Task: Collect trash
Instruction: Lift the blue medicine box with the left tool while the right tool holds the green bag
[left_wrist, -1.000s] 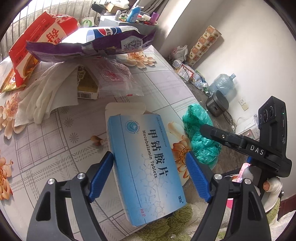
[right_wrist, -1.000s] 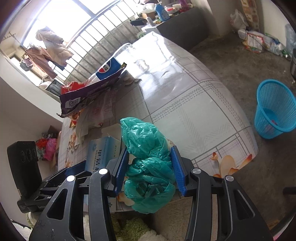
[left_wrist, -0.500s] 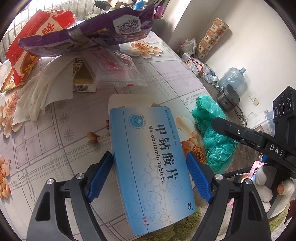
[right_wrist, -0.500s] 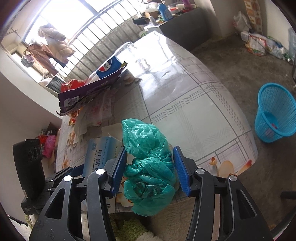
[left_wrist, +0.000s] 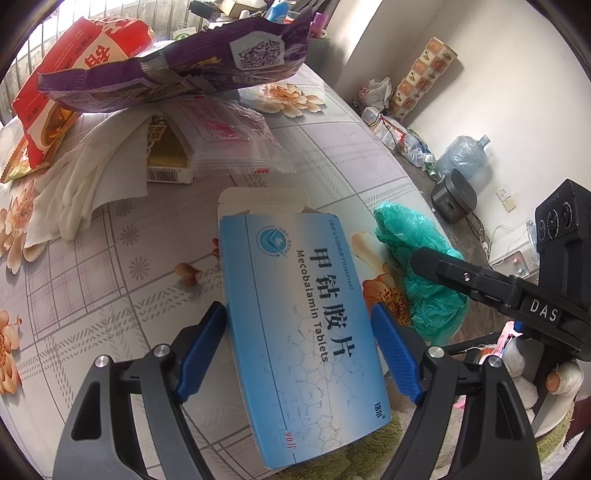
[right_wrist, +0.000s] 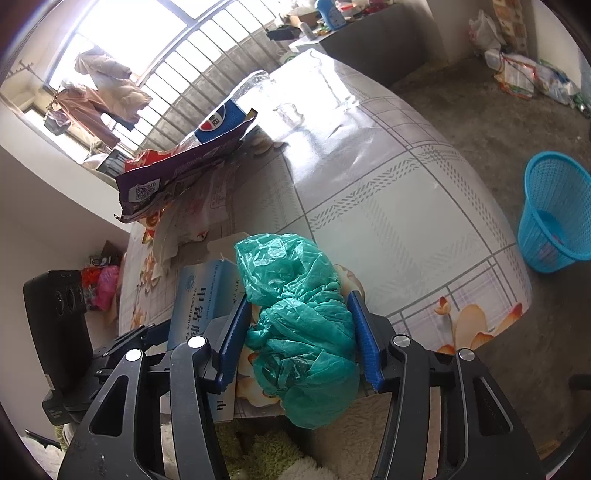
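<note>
My left gripper (left_wrist: 299, 314) is shut on a blue tablet box (left_wrist: 295, 306), its end flap open, held at the table's near edge. My right gripper (right_wrist: 299, 306) is shut on a crumpled green plastic bag (right_wrist: 295, 306), just to the right of the box; the bag also shows in the left wrist view (left_wrist: 417, 266). More trash lies further back on the table: a purple snack bag (left_wrist: 177, 70), a red snack bag (left_wrist: 74, 85), white tissue (left_wrist: 92, 177), a clear wrapper (left_wrist: 225, 140) and a Pepsi bottle (right_wrist: 229, 114).
The table (right_wrist: 388, 206) has a flowered cloth. A blue mesh waste basket (right_wrist: 554, 214) stands on the floor to the right of the table. A water jug (left_wrist: 465, 155), a cooker (left_wrist: 454, 199) and bags lie on the floor by the far wall.
Both grippers have lifted a little and drawn back toward the table's near edge with the box and the green bag held in them. The trash pile has not moved.
</note>
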